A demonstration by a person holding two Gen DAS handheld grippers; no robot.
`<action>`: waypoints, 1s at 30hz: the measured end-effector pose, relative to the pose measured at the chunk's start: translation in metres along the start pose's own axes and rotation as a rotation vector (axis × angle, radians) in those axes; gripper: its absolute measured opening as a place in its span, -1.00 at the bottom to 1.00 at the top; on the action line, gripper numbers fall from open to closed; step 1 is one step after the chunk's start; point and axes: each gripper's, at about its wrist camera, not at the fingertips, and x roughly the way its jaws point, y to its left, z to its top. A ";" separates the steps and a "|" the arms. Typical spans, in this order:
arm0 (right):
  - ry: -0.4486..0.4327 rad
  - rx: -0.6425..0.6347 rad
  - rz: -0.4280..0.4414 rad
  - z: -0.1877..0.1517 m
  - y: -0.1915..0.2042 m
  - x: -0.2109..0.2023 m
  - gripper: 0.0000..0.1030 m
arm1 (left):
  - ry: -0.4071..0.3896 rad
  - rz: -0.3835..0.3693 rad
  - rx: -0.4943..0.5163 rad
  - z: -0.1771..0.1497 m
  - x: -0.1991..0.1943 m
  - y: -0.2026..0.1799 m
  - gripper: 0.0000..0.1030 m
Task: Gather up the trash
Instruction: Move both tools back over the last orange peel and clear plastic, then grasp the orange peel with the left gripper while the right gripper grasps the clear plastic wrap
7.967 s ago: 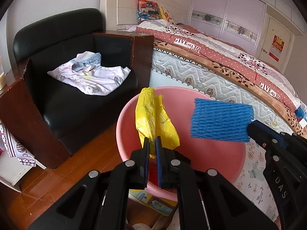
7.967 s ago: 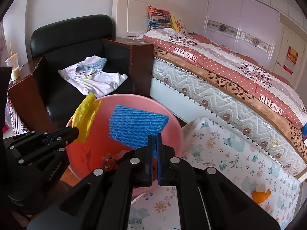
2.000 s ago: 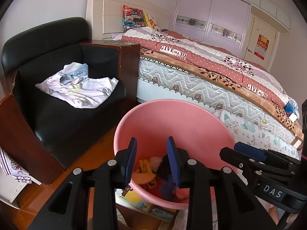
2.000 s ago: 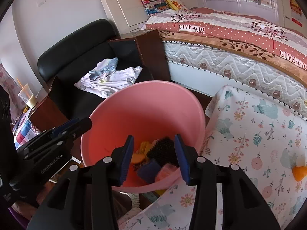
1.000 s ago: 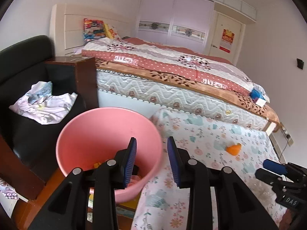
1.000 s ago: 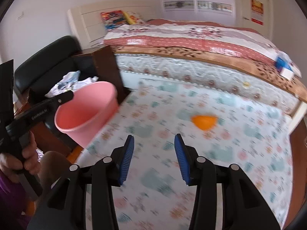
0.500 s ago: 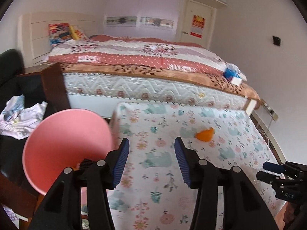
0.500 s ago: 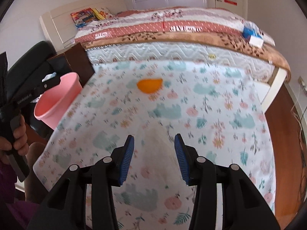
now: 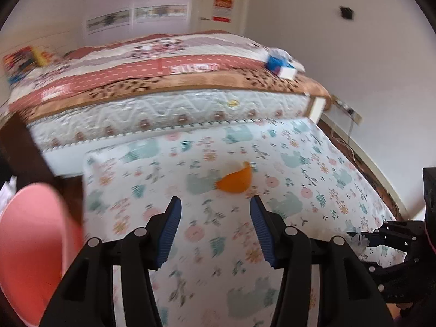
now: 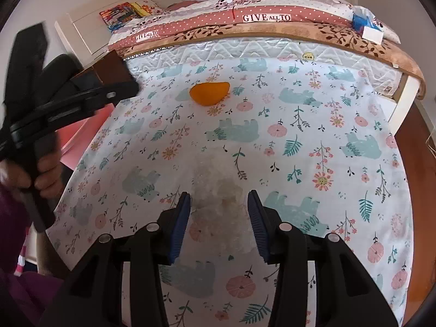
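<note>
Hovering over a white cloth printed with teal bears and pink flowers (image 10: 327, 141), both hand-held black grippers with blue ribbed pads stood with their jaws apart and nothing between them. The left gripper (image 9: 215, 231) had just been opening its jaws wider; beyond its tips lay an orange, curved piece of peel-like trash (image 9: 235, 181), near but untouched. The right gripper (image 10: 219, 224) pointed down at a crumpled, clear plastic film (image 10: 218, 188) lying flat on the cloth — its edge reached in between the pads, though neither pad pressed on it. In the right wrist view the orange piece sat farther up the cloth, well apart from the film and close to the quilted mattress side of the bed (image 10: 272, 46). A round pink plastic bucket (image 9: 30, 248) stood off the cloth's left edge, blurred in the left wrist view. A hand (image 10: 45, 174) gripped the left tool's handle — seen at the left of the right wrist view.
</note>
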 end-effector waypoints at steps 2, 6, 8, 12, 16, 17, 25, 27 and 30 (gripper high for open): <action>-0.008 -0.011 0.012 0.001 -0.001 -0.001 -0.33 | 0.018 -0.021 0.033 0.008 0.016 -0.007 0.01; -0.027 -0.003 0.018 0.005 -0.007 -0.005 -0.36 | 0.045 -0.040 0.101 0.021 0.043 -0.016 0.01; -0.042 0.010 0.018 0.009 -0.012 -0.008 -0.36 | 0.064 -0.048 0.128 0.028 0.057 -0.018 0.00; -0.068 0.059 0.022 0.016 -0.025 -0.013 -0.36 | 0.094 -0.066 0.193 0.038 0.082 -0.023 0.00; -0.072 0.089 0.013 0.020 -0.035 -0.011 -0.36 | 0.128 -0.098 0.266 0.040 0.098 -0.029 0.00; -0.072 0.097 0.010 0.020 -0.037 -0.010 -0.36 | 0.138 -0.102 0.280 0.038 0.102 -0.029 0.00; -0.072 0.139 0.006 0.021 -0.048 -0.008 -0.36 | 0.161 -0.121 0.273 0.027 0.107 -0.022 -0.56; -0.076 0.147 0.012 0.021 -0.049 -0.009 -0.36 | 0.159 -0.129 0.258 0.025 0.103 -0.021 -0.66; -0.084 0.146 0.016 0.022 -0.048 -0.011 -0.36 | 0.147 -0.150 0.212 0.023 0.094 -0.018 -0.75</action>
